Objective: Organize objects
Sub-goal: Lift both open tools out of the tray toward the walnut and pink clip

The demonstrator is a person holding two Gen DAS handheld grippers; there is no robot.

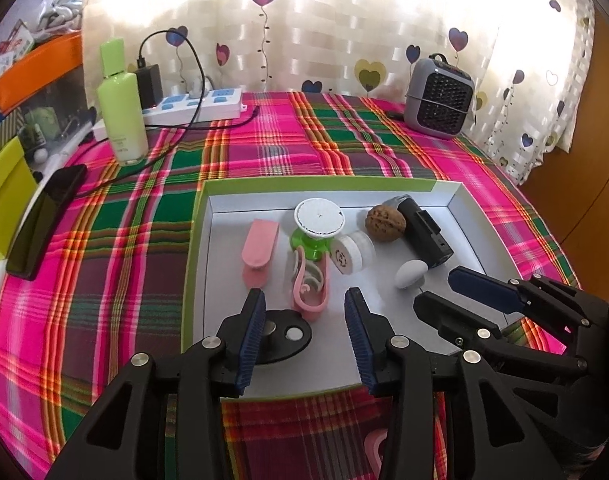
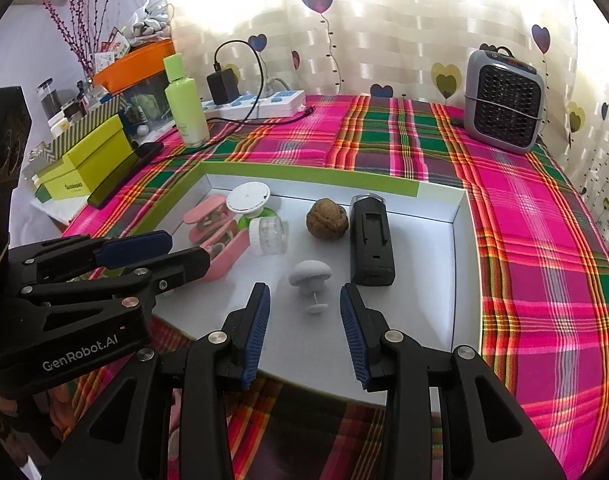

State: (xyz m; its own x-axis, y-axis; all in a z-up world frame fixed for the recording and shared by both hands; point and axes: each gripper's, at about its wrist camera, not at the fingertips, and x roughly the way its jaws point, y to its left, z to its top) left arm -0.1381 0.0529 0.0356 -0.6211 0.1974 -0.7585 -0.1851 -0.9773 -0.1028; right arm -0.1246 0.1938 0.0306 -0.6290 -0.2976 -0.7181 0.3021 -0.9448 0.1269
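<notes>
A shallow white box with a green rim (image 1: pixel 304 184) (image 2: pixel 304 178) lies on the plaid cloth. It holds a pink case (image 1: pixel 260 244), a green-and-white stand (image 1: pixel 318 220), a small white jar (image 1: pixel 350 256), a walnut (image 1: pixel 385 220) (image 2: pixel 327 217), a black device (image 1: pixel 424 236) (image 2: pixel 371 240), a white mushroom-shaped knob (image 1: pixel 410 274) (image 2: pixel 308 274), a pink clip (image 1: pixel 310 288) and a black oval plate (image 1: pixel 284 336). My left gripper (image 1: pixel 304 320) (image 2: pixel 186 250) is open above the black plate, touching nothing. My right gripper (image 2: pixel 304 308) (image 1: pixel 435 289) is open, with the knob's stem between its fingers.
At the back left stand a green bottle (image 1: pixel 120 112), a power strip (image 1: pixel 196 104) with a charger and cable, and a dark phone (image 1: pixel 44 220). A grey heater (image 1: pixel 440 96) sits at the back right. Yellow-green boxes (image 2: pixel 88 160) crowd the left edge.
</notes>
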